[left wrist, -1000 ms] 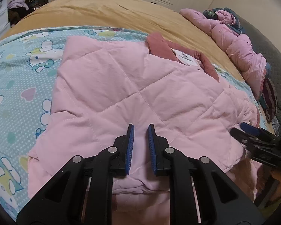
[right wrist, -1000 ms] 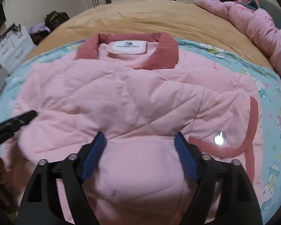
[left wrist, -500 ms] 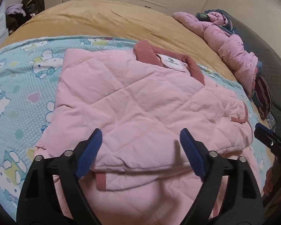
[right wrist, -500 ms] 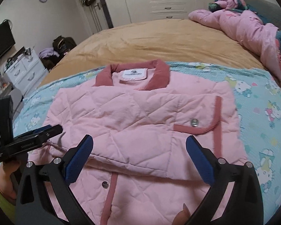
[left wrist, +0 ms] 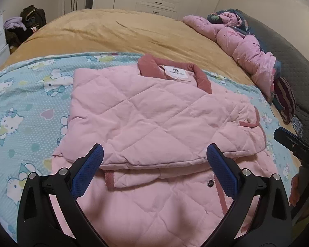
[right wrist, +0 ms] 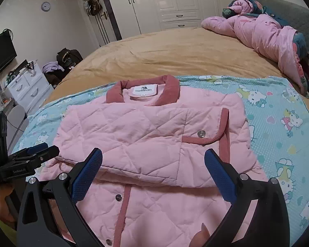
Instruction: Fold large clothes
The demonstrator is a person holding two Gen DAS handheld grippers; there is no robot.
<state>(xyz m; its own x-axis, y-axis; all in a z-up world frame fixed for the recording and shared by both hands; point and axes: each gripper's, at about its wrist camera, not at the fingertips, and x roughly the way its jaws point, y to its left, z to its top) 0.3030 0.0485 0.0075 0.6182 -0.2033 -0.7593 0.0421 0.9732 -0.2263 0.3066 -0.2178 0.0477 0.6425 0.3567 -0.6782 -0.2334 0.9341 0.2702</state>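
The pink jacket (left wrist: 154, 119) is lying folded on the cartoon sheet (left wrist: 20, 107) on the bed. The left gripper (left wrist: 154, 164) has just been opening wide and is holding nothing. The right gripper (right wrist: 153, 169) is gaping wide too, empty, above the jacket.

The jacket (left wrist: 154, 119) on the bed (left wrist: 117, 33) is viewed closely from above its near edge in both wrist views, angled downward toward the wardrobe (right wrist: 175, 2); the jacket is shared.
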